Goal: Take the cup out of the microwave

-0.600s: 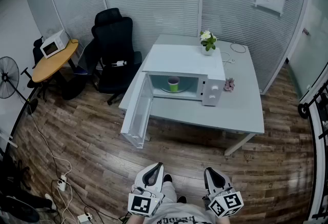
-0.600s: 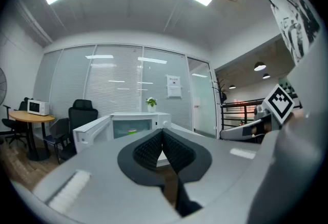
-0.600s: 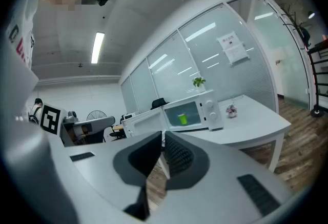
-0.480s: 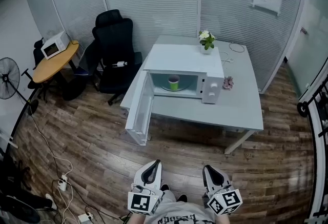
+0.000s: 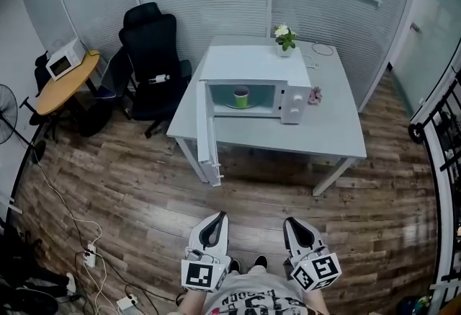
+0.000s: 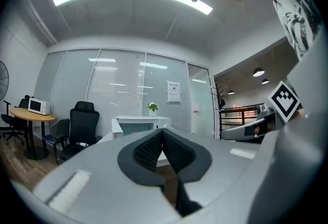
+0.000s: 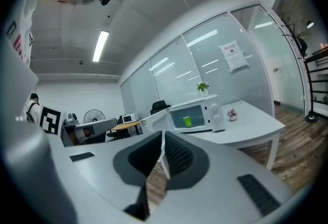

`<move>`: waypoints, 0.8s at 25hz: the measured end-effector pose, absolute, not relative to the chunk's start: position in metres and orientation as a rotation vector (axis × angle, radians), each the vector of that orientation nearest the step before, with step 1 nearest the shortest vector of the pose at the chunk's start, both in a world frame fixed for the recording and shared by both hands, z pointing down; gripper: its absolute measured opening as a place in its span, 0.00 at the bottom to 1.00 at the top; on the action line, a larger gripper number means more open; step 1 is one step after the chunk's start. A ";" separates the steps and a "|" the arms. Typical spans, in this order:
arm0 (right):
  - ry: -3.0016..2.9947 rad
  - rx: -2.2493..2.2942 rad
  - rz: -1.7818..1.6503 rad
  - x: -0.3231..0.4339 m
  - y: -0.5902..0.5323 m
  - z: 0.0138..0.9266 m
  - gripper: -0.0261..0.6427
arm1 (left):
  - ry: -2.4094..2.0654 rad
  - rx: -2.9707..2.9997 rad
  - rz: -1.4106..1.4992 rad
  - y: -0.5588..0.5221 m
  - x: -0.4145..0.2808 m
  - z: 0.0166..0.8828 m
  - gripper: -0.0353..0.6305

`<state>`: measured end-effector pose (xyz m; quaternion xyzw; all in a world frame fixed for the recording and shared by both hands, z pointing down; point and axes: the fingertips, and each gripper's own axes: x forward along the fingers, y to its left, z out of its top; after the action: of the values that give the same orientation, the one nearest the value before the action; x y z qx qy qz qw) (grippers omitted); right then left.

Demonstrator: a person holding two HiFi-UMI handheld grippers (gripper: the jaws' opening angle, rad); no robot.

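While far from cup in microwave, L gripper & R gripper: jaws together, empty.

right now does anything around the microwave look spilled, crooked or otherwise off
Nothing looks spilled, tipped or damaged. The microwave sits square on the white table. Its door stands wide open, which suits the task, and the green cup stands upright inside.
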<state>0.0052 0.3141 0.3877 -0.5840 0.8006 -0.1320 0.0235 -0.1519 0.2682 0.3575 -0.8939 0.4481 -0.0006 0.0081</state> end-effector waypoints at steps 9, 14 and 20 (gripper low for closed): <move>2.534 -1.779 -0.370 -0.027 0.317 0.379 0.08 | 1.379 -2.803 0.025 0.273 -0.173 0.356 0.07; 2.545 -1.773 -0.359 -0.024 0.318 0.376 0.08 | 1.372 -2.799 0.037 0.276 -0.170 0.354 0.07; 2.545 -1.754 -0.364 -0.002 0.323 0.376 0.08 | 1.386 -2.790 0.041 0.282 -0.151 0.354 0.07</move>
<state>-0.0022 0.3226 0.3765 -0.5636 0.8176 -0.1169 0.0146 -0.1506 0.2819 0.3538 -0.8954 0.4449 0.0131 0.0130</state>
